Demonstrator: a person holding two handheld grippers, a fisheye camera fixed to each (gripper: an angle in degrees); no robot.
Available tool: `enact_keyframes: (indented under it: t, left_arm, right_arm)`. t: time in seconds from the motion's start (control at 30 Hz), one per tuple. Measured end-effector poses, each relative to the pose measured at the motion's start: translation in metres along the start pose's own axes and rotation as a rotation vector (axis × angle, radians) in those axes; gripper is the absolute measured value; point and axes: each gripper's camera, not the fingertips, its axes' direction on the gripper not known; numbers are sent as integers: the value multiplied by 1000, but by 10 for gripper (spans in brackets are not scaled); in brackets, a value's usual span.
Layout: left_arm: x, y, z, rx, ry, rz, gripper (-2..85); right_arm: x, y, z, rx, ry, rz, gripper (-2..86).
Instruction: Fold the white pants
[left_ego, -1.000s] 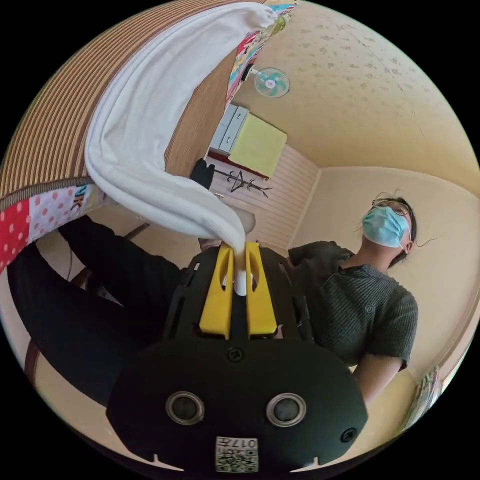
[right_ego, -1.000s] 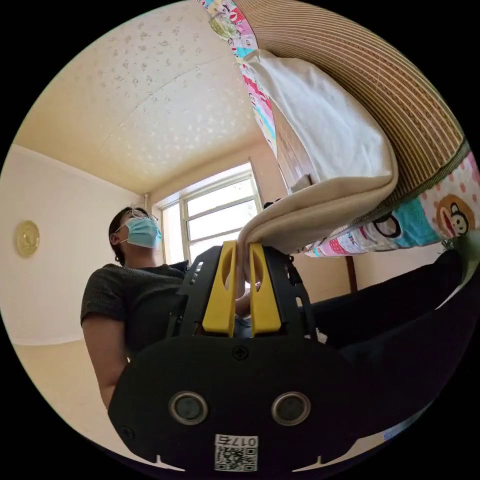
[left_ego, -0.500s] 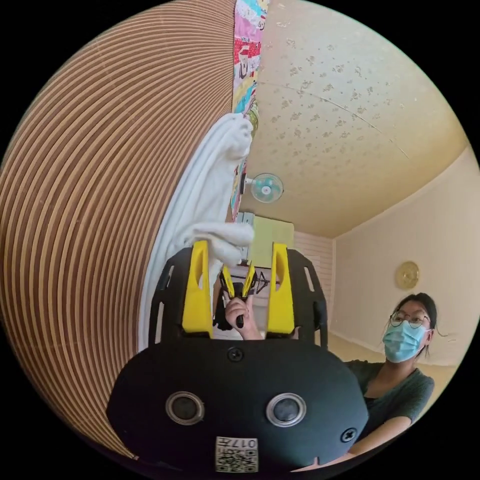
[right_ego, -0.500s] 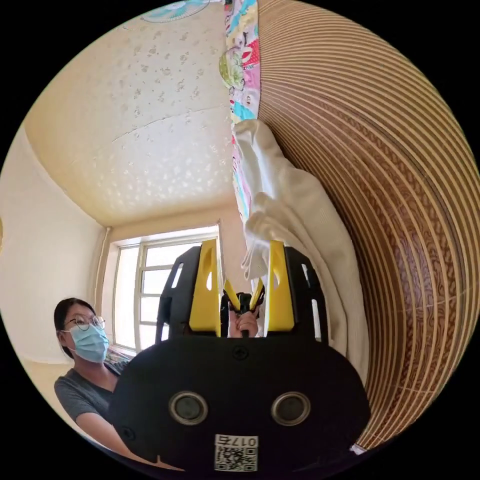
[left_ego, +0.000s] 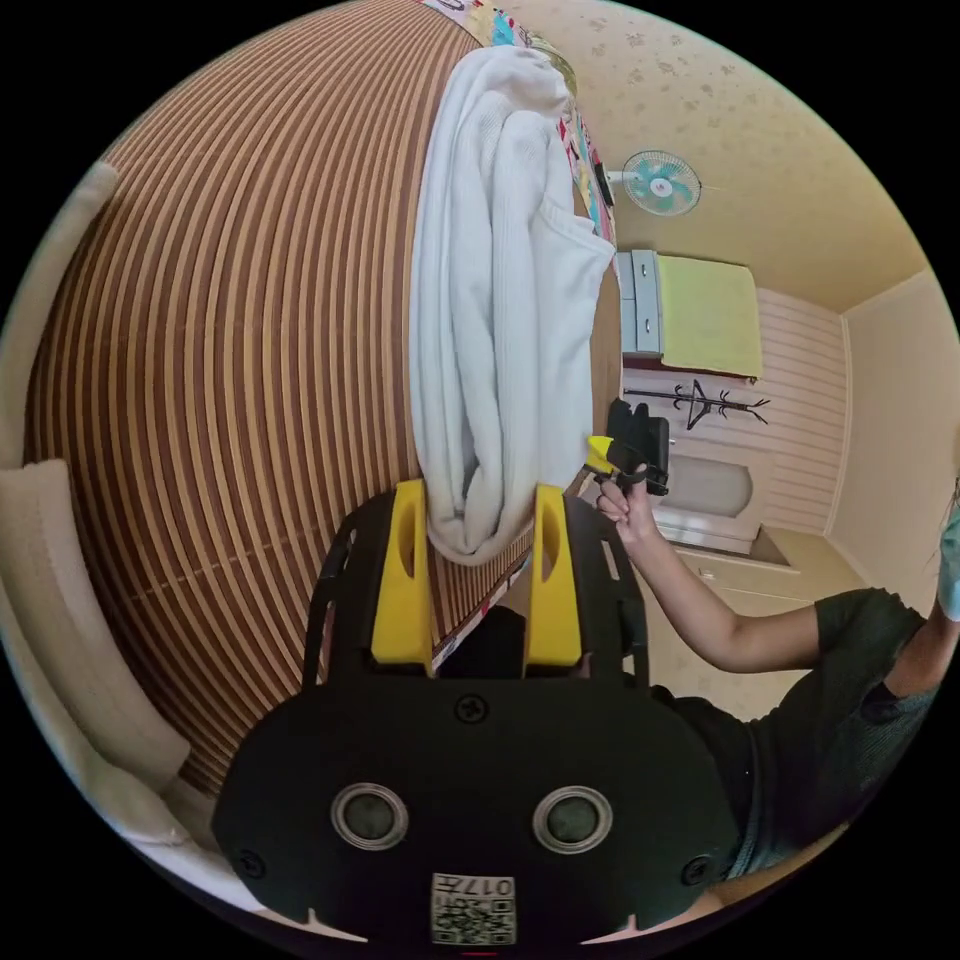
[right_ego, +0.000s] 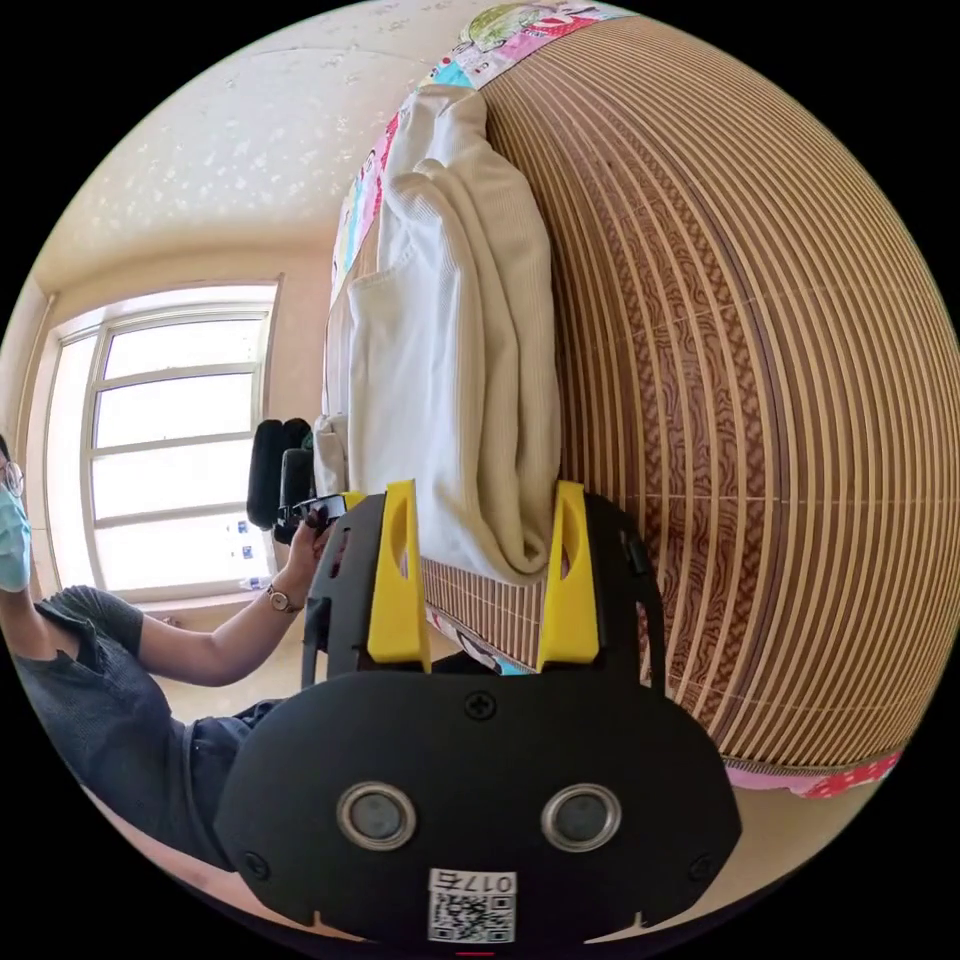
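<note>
With both the left gripper (left_ego: 478, 520) and the right gripper (right_ego: 482, 520) released, the folded white pants (left_ego: 500, 330) lie near the striped mat's (left_ego: 250, 380) edge and may slide off.

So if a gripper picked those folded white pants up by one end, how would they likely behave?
The white pants would probably flop and unfold: soft, rumpled layers lie loosely stacked. They seem light, a thin ribbed knit. On the striped bamboo mat a push would likely bunch them rather than slide them whole.

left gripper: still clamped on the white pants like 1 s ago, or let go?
Yes, it changed: the left gripper has let go and stands open, and the white pants now lie folded on the striped mat.
</note>
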Motion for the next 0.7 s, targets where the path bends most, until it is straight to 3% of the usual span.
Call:
enact_keyframes:
  t: [0.07, 0.27, 0.37, 0.43, 0.53, 0.7]
  left_arm:
    - [-3, -10, 0, -58, 12, -8, 114]
    - [26, 44, 22, -412, 46, 110, 82]
    - [40, 110, 23, -527, 277, 56, 79]
    - [44, 147, 8, -499, 587, -66, 79]
    - [59, 145, -13, -406, 858, -131, 79]
    - [71, 38, -49, -184, 969, -75, 79]
  right_arm:
    - [0, 0, -7, -29, -6, -20, 100]
    - [2, 99, -28, -196, -232, 50, 68]
    - [1, 176, -43, -195, -511, 272, 65]
    - [-7, 210, -57, -136, -693, 378, 63]
    - [-27, 217, -75, -41, -868, 437, 62]
    - [-32, 129, -82, 169, -1018, 518, 62]
